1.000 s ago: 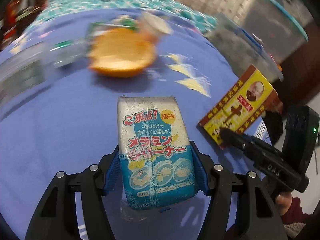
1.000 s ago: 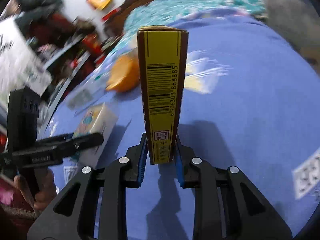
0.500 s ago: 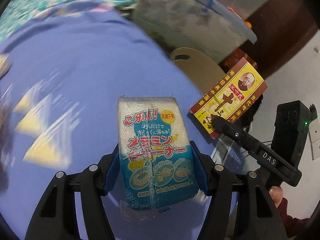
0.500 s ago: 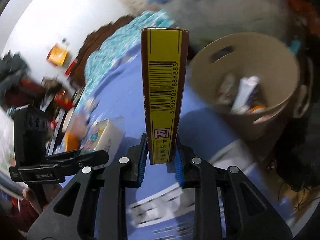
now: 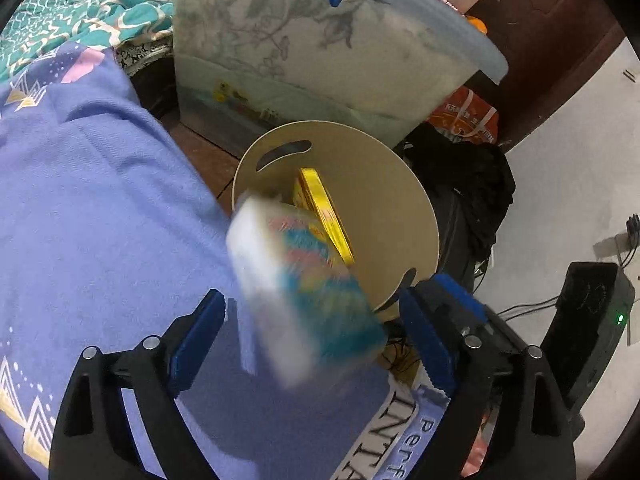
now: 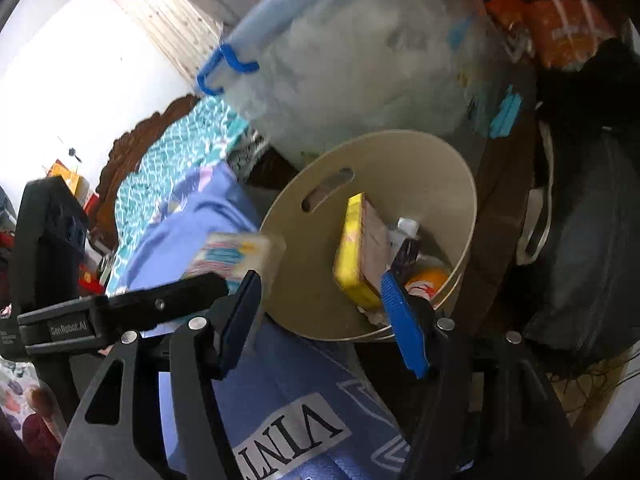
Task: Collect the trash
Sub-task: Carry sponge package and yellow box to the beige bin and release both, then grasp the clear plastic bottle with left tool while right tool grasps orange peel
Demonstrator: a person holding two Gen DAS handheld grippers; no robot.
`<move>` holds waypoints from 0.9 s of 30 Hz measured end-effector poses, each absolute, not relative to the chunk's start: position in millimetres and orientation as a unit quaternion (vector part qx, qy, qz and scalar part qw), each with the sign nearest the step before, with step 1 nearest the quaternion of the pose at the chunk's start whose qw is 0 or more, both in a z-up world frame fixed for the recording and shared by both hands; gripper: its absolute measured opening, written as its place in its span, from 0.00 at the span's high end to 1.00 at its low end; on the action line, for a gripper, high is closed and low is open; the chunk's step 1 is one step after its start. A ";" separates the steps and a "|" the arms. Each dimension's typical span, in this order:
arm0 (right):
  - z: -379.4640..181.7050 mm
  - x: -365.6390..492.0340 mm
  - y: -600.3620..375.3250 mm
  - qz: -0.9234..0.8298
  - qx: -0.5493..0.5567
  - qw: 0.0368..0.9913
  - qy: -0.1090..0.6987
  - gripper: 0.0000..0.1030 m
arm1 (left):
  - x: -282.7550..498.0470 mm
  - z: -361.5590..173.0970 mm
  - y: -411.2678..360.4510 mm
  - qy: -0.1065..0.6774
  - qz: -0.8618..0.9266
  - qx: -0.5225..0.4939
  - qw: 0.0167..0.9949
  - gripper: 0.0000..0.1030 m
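Tan and round, the trash bin stands on the floor just past the edge of the purple blanket. It has a slot handle near its rim. A yellow box stands on its edge inside the bin. From the right wrist view the same yellow box leans among other trash: a small white-capped bottle and something orange at the bottom. The left gripper has its blue fingers spread wide, and they touch nothing. A blurry sponge pack, white with blue and pink print, is in the air between them, over the near rim of the bin. The right gripper has its fingers spread wide too, and they hold nothing. Behind the bin stands a big frosted storage tub with blue clips; what is inside it is too cloudy to tell.
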State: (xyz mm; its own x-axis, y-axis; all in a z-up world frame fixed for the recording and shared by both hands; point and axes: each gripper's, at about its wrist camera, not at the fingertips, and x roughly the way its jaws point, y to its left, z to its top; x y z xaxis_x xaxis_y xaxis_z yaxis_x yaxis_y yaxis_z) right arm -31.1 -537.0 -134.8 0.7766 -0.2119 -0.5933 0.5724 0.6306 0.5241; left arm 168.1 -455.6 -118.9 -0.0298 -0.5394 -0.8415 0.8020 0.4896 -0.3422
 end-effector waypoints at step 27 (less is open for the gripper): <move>-110.0 83.0 -311.2 0.014 0.216 0.915 0.341 0.37 | 179.7 -123.6 -45.9 0.507 -0.268 -0.020 0.819 0.17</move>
State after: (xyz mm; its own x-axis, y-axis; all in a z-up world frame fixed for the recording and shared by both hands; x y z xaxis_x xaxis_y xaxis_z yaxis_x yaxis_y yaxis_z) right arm 83.0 -311.2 -110.0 0.7672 0.1723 -0.6178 0.1227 0.9060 0.4051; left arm 179.7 -45.9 -123.6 0.3422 -0.4590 -0.8199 0.4193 0.8555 -0.3039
